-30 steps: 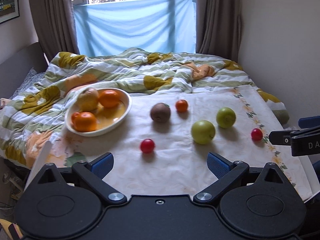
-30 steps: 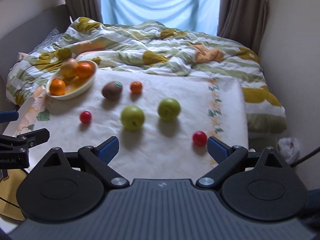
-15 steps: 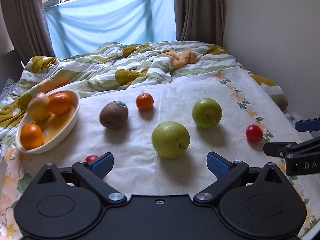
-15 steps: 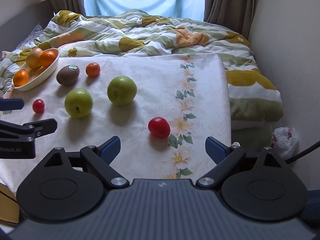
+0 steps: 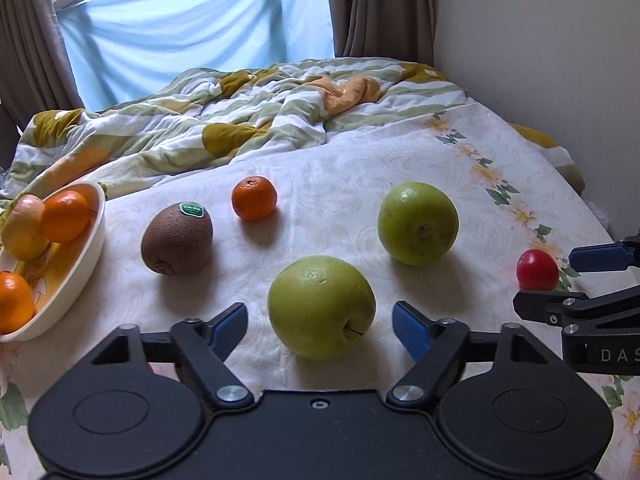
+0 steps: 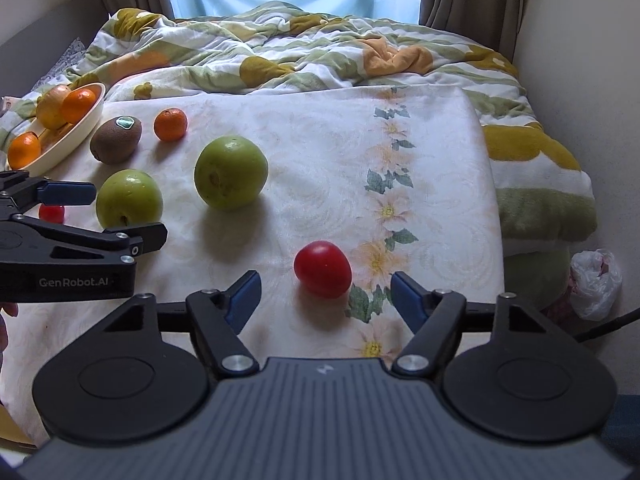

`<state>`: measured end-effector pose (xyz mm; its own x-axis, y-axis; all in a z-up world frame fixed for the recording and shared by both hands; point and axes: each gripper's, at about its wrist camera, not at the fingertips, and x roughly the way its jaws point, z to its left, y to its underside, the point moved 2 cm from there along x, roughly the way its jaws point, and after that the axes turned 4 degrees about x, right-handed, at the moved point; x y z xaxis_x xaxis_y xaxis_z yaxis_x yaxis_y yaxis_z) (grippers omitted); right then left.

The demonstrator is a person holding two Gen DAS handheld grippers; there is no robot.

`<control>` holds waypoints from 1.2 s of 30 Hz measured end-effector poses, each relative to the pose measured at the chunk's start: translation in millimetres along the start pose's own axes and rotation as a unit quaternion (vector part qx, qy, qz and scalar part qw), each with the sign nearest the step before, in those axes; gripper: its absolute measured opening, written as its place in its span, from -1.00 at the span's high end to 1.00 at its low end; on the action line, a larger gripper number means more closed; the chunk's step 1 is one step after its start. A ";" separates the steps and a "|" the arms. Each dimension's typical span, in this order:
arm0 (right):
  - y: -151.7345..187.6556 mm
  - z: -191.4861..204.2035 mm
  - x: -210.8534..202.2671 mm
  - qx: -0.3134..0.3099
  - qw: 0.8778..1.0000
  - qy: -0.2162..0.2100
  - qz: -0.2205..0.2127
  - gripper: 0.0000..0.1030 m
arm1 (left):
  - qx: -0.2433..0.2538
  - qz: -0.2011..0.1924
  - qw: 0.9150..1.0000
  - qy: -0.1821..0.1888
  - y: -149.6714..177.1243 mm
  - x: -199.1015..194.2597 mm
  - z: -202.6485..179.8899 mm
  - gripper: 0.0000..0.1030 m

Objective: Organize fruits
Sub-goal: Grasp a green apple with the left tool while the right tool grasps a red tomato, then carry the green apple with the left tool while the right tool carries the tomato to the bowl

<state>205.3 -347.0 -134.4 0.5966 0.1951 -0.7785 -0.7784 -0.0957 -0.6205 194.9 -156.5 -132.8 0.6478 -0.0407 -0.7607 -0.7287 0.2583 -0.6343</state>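
Observation:
Fruits lie on a white cloth on a bed. My left gripper (image 5: pixel 320 330) is open, its blue pads on either side of a green apple (image 5: pixel 321 307), not touching it. My right gripper (image 6: pixel 325 300) is open around a small red tomato (image 6: pixel 323 268), apart from it. A second green apple (image 5: pixel 418 223), a kiwi (image 5: pixel 177 239) and a small tangerine (image 5: pixel 254 198) lie beyond. A cream bowl (image 5: pixel 86 248) at the left holds two oranges and a yellowish fruit. Another small red fruit (image 6: pixel 51 213) shows behind the left gripper in the right wrist view.
A rumpled striped quilt (image 5: pixel 224 120) lies behind the cloth. A wall (image 5: pixel 540 40) runs along the right side of the bed. A white plastic bag (image 6: pixel 596 282) sits on the floor past the bed's right edge.
Both grippers have moved forward and down toward the fruit. The left one now straddles the near green apple; the right one now straddles the red tomato. Both stayed open.

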 end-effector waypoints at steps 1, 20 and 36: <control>-0.3 -0.1 1.6 0.001 1.000 -0.001 0.001 -0.61 | 0.000 0.001 1.000 0.003 0.0 1.5 -0.1 -0.43; -5.3 7.1 11.8 -0.004 1.000 0.008 -0.007 -0.33 | 0.002 -0.001 1.000 0.009 9.8 -5.9 10.0 -0.19; -4.5 15.2 -8.4 -0.011 1.000 0.006 -0.018 0.08 | -0.024 -0.035 0.999 -0.005 18.5 -48.6 14.2 -0.19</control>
<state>200.8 -333.4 -123.7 0.6270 0.1870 -0.7562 -0.7515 -0.1104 -0.6504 153.1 -136.0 -105.6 0.6998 -0.0465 -0.7129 -0.6912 0.2079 -0.6921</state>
